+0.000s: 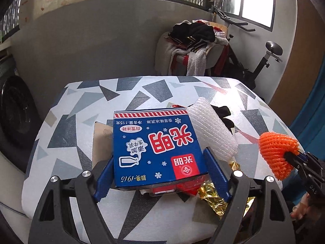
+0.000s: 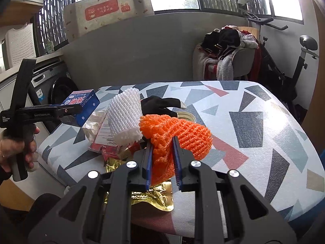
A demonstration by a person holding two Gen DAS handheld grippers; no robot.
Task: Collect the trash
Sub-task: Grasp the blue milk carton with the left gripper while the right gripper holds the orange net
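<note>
Gathering litter off the patterned desk (image 1: 61, 134) is the step in hand, and both grippers are already carrying a piece. The left gripper (image 1: 160, 162) is holding the blue ice-cream carton (image 1: 156, 144): its blue fingers (image 1: 105, 174) are standing wide apart, one along each side of the box. In the right wrist view the carton is sitting clear of the desk's left edge, so it looks lifted. The right gripper (image 2: 162, 160) is pinching the orange foam net (image 2: 178, 136), its fingers drawn narrow around the bunched near end while the rest of the net is bulging out beyond the tips.

More trash is lying on the desk between the two tools: a white foam net (image 2: 125, 118) leaning over a clear plastic packet (image 2: 105, 134) with red print, crumpled gold foil (image 2: 150, 198) at the near edge, a black glove (image 2: 160, 104) farther back, and what seems to be a can lid (image 2: 185, 117) beside it.

No bin or bag is showing in either view, so where the load is going cannot be told. The next move probably calls for carrying both pieces to a container while keeping the carton level, since a wide grip on smooth card could slip, then coming back for the pile. The orange net is light and springy and should be travelling safely.
</note>
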